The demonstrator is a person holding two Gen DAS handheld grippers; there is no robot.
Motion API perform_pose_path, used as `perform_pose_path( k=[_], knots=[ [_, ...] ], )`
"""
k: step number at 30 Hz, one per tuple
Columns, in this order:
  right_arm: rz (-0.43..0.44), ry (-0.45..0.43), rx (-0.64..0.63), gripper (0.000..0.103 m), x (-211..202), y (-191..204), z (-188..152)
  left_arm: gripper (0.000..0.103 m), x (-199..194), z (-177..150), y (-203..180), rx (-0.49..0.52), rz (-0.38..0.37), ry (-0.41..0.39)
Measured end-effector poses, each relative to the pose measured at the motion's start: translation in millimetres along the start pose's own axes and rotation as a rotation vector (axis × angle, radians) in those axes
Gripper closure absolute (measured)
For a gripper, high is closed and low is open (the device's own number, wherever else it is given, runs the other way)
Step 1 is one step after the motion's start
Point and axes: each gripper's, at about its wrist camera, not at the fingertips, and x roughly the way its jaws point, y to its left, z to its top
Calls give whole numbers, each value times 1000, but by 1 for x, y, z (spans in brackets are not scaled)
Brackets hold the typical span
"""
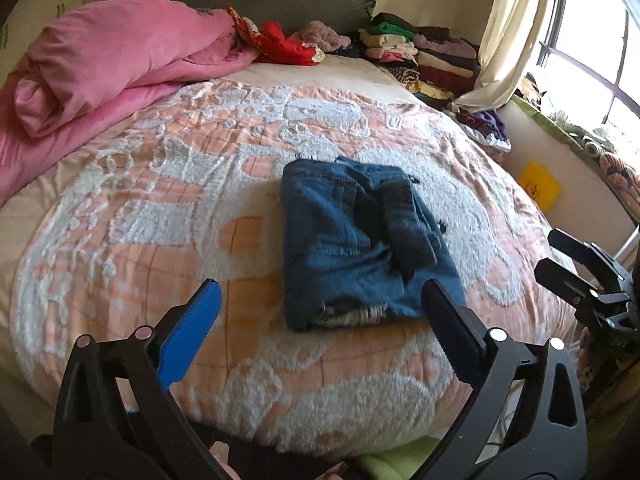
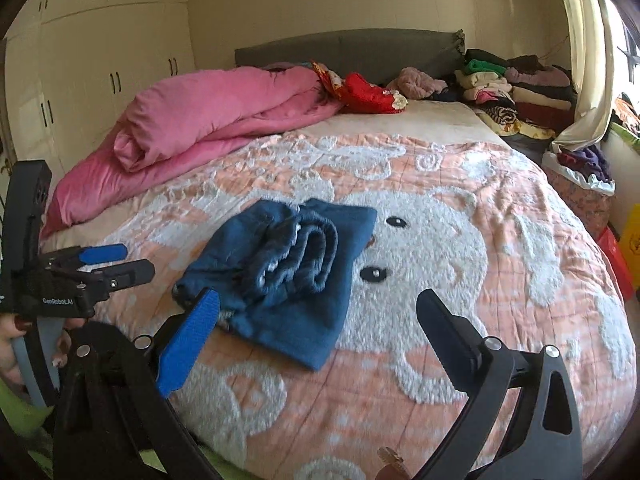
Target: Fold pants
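The blue denim pants [image 1: 352, 240] lie folded into a compact bundle on the middle of the bed; they also show in the right wrist view [image 2: 288, 268]. My left gripper [image 1: 322, 300] is open and empty, held just short of the bundle's near edge. My right gripper [image 2: 318, 312] is open and empty, to the right of the bundle and near it. The right gripper shows at the right edge of the left wrist view [image 1: 556, 254]. The left gripper shows at the left of the right wrist view [image 2: 128, 262], jaws apart.
The bed has an orange and white bear-pattern blanket [image 1: 160, 208]. A rolled pink duvet [image 1: 112, 64] lies at the back left. Stacks of folded clothes [image 1: 424, 56] sit by the grey headboard [image 1: 256, 0]. A curtain [image 1: 508, 32] and window are at right. White wardrobes [image 2: 104, 64] stand at left.
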Motion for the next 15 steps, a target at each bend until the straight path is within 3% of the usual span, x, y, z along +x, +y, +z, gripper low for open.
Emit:
perform_pose_path(
  k=[9,15],
  knots=[
    [-5,65,21,5,0,5,-31,10,1,-44,0,-19,9,59],
    [-3,89,22,5,4,7,-38,10,6,-51,0,-29,23,89]
  ],
)
